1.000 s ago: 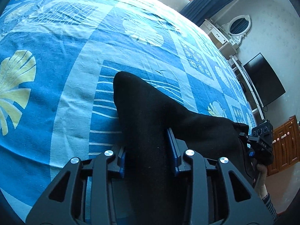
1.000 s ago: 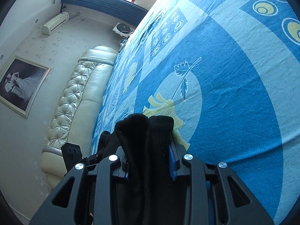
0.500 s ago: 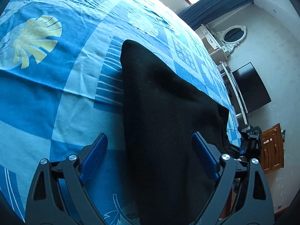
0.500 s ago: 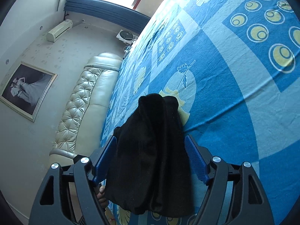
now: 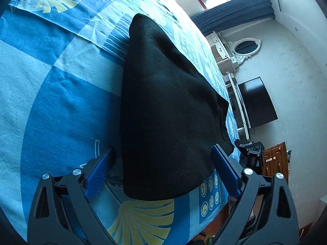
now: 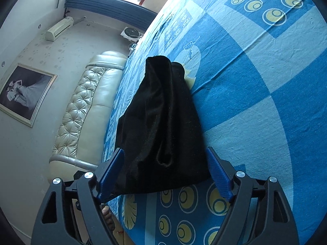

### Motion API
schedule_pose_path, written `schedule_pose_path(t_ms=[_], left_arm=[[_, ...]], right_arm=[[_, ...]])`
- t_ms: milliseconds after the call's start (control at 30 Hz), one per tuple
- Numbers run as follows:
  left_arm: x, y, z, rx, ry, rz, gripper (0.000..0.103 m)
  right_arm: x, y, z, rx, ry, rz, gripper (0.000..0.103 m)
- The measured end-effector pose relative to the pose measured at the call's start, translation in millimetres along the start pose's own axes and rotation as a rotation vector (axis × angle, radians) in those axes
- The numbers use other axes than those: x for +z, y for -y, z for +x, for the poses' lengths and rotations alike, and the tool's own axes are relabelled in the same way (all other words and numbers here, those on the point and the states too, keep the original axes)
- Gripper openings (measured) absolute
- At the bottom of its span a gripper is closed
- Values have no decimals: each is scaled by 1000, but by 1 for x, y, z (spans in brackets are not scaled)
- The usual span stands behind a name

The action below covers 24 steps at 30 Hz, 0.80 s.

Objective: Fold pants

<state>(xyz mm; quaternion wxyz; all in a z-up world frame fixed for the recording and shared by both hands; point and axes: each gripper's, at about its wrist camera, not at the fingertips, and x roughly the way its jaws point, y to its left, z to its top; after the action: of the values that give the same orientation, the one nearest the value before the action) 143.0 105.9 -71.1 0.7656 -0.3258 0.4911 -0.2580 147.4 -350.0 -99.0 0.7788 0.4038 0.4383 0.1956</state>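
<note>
Black pants [image 5: 167, 110] lying folded into a compact bundle on the blue patterned bed sheet [image 5: 51, 94], near the bed's edge. Left gripper [image 5: 163, 169] spread wide, jaws just been opening, blue pads [image 5: 100, 169] flanking the near end of the fabric, not pressing on it. Same story on the other side: right gripper [image 6: 165, 173] jaws just been opening, standing wide, pads [image 6: 219, 175] either side of the bundle's near hem and gripping nothing. Seen from the right wrist, soft vertical creases across the cloth [image 6: 161, 122], far end narrowing toward a yellow motif. Cream tufted headboard [image 6: 81, 110] off to the left; dark TV screen [image 5: 257, 102] on the far wall.
</note>
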Motion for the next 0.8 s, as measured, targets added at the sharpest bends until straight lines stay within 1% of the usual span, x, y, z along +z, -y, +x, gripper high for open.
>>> schedule_pose_path(t_ms=[67, 100, 133, 167, 200, 233, 267, 333, 400, 467, 533, 667, 800], left_arm=[[-2, 3, 3, 0, 4, 8, 93], [-3, 5, 5, 9, 3, 17, 80], [-5, 6, 9, 32, -15, 22, 63], [-6, 8, 12, 57, -23, 27, 62], [-7, 9, 13, 68, -14, 30, 60], [-8, 10, 12, 79, -7, 36, 56], [-8, 12, 12, 94, -6, 42, 54], [-9, 16, 11, 111, -4, 50, 49], [-11, 20, 7, 129, -2, 54, 46], [-13, 26, 5, 151, 4, 67, 43], [-16, 34, 2, 177, 8, 88, 42], [-24, 46, -6, 218, 2, 113, 42], [-34, 48, -13, 228, -11, 118, 42]], right_arm=[[0, -1, 4, -25, -22, -18, 79], [-1, -3, 6, -44, -38, -35, 78], [-1, -5, 8, -76, -54, -54, 72], [-2, -5, 9, -112, -65, -69, 62], [-1, -5, 10, -125, -74, -76, 58], [-1, -3, 8, -118, -74, -71, 52], [-1, -1, 6, -104, -76, -54, 47], [0, 4, 2, -63, -73, -13, 40], [-3, 2, -2, -59, -66, -12, 38], [-7, -3, -5, -89, -56, -37, 37], [-11, -6, -9, -86, -47, -30, 36], [-20, -11, -16, -78, -47, -22, 36], [-35, -13, -24, -73, -54, -12, 36]])
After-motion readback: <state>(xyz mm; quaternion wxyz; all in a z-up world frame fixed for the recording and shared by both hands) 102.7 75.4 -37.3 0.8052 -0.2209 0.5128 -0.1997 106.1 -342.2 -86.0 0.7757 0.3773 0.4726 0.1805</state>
